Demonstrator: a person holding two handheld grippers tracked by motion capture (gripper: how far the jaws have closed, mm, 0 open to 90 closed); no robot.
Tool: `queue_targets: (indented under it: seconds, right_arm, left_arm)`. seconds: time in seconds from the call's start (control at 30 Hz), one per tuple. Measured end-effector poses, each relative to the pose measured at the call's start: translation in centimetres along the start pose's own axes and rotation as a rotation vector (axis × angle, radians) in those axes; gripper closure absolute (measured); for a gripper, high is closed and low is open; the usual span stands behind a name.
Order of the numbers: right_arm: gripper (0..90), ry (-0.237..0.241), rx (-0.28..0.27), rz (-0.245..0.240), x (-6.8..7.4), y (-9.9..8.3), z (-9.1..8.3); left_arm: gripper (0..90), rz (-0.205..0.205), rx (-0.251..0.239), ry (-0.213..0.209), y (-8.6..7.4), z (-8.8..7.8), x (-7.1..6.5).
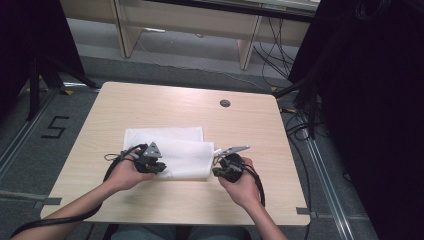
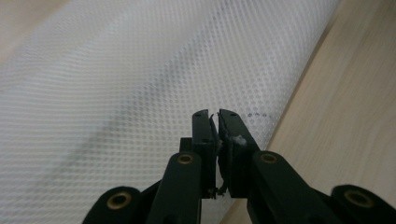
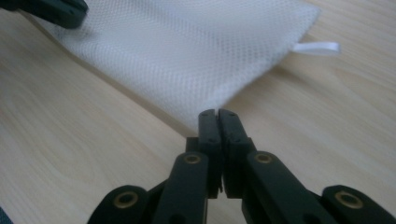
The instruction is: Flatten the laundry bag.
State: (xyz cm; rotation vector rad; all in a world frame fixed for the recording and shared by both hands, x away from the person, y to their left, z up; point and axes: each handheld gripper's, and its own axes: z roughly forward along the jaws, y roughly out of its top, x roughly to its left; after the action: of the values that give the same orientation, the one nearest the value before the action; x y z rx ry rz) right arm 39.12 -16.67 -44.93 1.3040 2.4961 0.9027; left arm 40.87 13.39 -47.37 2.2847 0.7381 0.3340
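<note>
Pinching the mesh bag (image 1: 177, 155) at opposite near corners, the left gripper (image 2: 215, 116) and right gripper (image 3: 218, 114) both sit clamped shut. Bag lies mid-table (image 1: 250, 120), bare wood all around.

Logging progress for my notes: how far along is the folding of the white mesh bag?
Partly done: the white mesh bag already lies doubled over on the table. In hand: the left tongs and right tongs sit shut at its near corners. Whether they pinch mesh is unclear. Any further fold looks left.
</note>
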Motion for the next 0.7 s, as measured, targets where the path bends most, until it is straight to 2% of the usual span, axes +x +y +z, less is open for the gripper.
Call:
queue_targets:
  seconds: [0.03, 0.07, 0.1, 0.13, 0.17, 0.2, 0.23, 0.3, 0.4, 0.43, 0.47, 0.5, 0.53, 0.57, 0.6, 0.63, 0.67, 0.7]
  right_arm:
    - [90.0, 0.002, 0.013, -0.030, 0.2, 0.9, 0.7]
    - [90.0, 0.010, 0.025, -0.028, 0.4, 1.3, 1.1]
    - [90.0, 0.021, 0.048, -0.012, 0.6, 1.7, 1.4]
    - [89.4, 0.027, 0.053, -0.017, 0.7, 2.1, 1.9]
    - [88.4, 0.028, 0.044, -0.022, 0.8, 2.4, 2.4]
    - [88.4, 0.028, 0.044, -0.022, 0.8, 2.4, 2.4]
    - [87.4, 0.029, 0.055, -0.022, 1.1, 2.9, 3.2]
    - [87.0, 0.026, 0.056, -0.020, 1.4, 3.3, 4.0]
    - [87.0, 0.020, 0.059, -0.035, 1.5, 3.6, 4.8]
    - [87.1, 0.015, 0.069, -0.037, 1.6, 3.7, 5.2]
    - [87.2, -0.002, 0.096, -0.038, 1.6, 3.7, 6.0]
    - [87.2, -0.002, 0.096, -0.038, 1.6, 3.7, 6.0]
    - [87.4, -0.019, 0.121, -0.052, 1.5, 3.5, 6.5]
    - [87.4, -0.019, 0.121, -0.052, 1.5, 3.5, 6.5]
    - [88.4, -0.028, 0.126, -0.070, 1.4, 3.4, 6.6]
    - [89.4, -0.025, 0.137, -0.062, 1.4, 3.2, 6.7]
    - [90.0, -0.027, 0.147, -0.064, 1.3, 3.0, 6.7]
    - [90.0, -0.031, 0.155, -0.071, 1.2, 2.7, 6.6]
  left_arm:
    - [85.5, -0.027, -0.018, 0.016, -0.4, -1.4, 0.6]
    - [85.7, -0.034, -0.020, 0.033, -0.8, -2.0, 1.0]
    - [85.7, -0.061, -0.011, 0.042, -1.4, -2.5, 1.4]
    - [85.7, -0.061, 0.000, 0.067, -2.1, -2.8, 1.9]
    - [85.7, -0.061, 0.000, 0.067, -2.1, -2.8, 1.9]
    - [85.7, -0.092, 0.014, 0.076, -2.9, -3.0, 2.3]
    - [85.7, -0.111, 0.037, 0.098, -4.3, -3.2, 3.1]
    - [85.8, -0.140, 0.058, 0.106, -5.5, -3.2, 3.5]
    - [86.3, -0.134, 0.075, 0.098, -6.0, -3.1, 3.8]
    - [86.3, -0.155, 0.080, 0.093, -6.1, -2.9, 3.8]
    - [86.5, -0.132, 0.103, 0.080, -6.0, -2.8, 3.9]
    - [86.6, -0.132, 0.103, 0.080, -6.0, -2.8, 3.9]
    - [86.7, -0.149, 0.108, 0.077, -5.9, -2.3, 3.8]
    - [86.9, -0.149, 0.108, 0.077, -5.9, -2.3, 3.8]
    - [86.9, -0.133, 0.122, 0.069, -5.9, -2.1, 3.8]
    - [87.3, -0.149, 0.124, 0.067, -6.0, -1.9, 3.7]
    - [87.6, -0.140, 0.121, 0.065, -5.9, -1.9, 3.6]
    - [87.6, -0.149, 0.133, 0.050, -5.7, -1.8, 3.5]
